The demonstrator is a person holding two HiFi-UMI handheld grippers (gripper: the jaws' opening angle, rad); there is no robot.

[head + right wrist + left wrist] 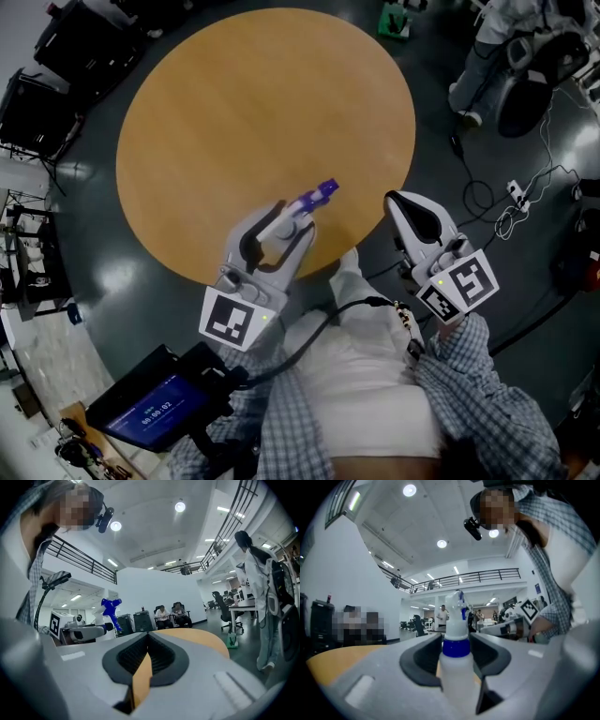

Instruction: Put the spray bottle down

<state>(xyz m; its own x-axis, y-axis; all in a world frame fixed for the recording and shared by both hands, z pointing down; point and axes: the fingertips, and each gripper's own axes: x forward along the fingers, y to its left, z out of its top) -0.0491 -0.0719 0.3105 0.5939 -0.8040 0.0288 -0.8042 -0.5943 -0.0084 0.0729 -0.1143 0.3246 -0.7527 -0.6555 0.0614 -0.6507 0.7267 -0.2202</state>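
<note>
over the table point(234, 94), left hand-held gripper point(296, 217) clamps the spray bottle point(318, 194).

The head view looks steeply down on the round wooden table point(244, 112), while each gripper view sits close behind its own jaws, facing level across that tabletop, with the left gripper point(292, 223) at mid-left of the right gripper view's frame and the right gripper point(401, 202) at mid-right of the left one's.

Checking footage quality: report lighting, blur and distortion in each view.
Head view: dim overall, table evenly lit, sharp. Left gripper view: fisheye, black corners, spray bottle soft up close. Right gripper view: fisheye bends the railing, ceiling lamps flare.
</note>
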